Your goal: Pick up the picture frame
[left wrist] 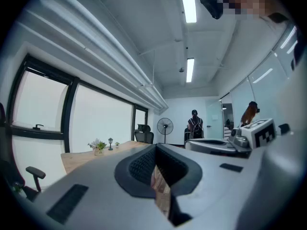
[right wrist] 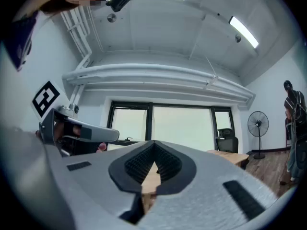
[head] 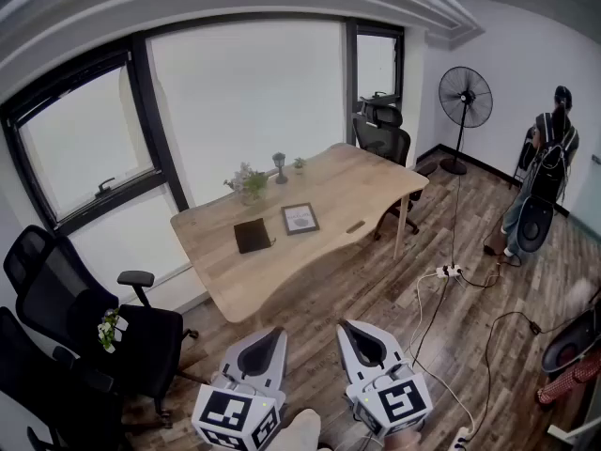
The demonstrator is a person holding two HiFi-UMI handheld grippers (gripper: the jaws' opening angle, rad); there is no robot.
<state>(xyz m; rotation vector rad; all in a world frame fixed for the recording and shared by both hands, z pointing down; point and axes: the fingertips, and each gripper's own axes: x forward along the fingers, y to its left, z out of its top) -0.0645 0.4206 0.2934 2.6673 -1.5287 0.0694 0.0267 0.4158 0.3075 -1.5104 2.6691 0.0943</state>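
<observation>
— What kind of room is it?
— White walls (head: 512, 36), a wide dark-framed window (head: 246, 92) behind a light wooden surface (head: 357, 186), and a floor (head: 376, 294) of dark wood planks.
— And the furniture, the light?
— Black office chairs (head: 141, 341) at the left and a standing fan (head: 466, 98) in the far corner. The long ceiling lamps (left wrist: 190, 69) are lit.

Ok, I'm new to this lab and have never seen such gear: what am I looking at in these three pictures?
No robot here: a person holds two hand tools, a left gripper and a right gripper, each with a marker cube. The room picture comes from a camera on the person's head; the other two come from cameras riding on the grippers, looking along their fingers. Both pairs of fingers are shut and hold nothing. Ahead stands a wooden table with a picture frame, a black notebook beside it and small plants near the window. The frame, the thing to pick up, lies untouched.
</observation>
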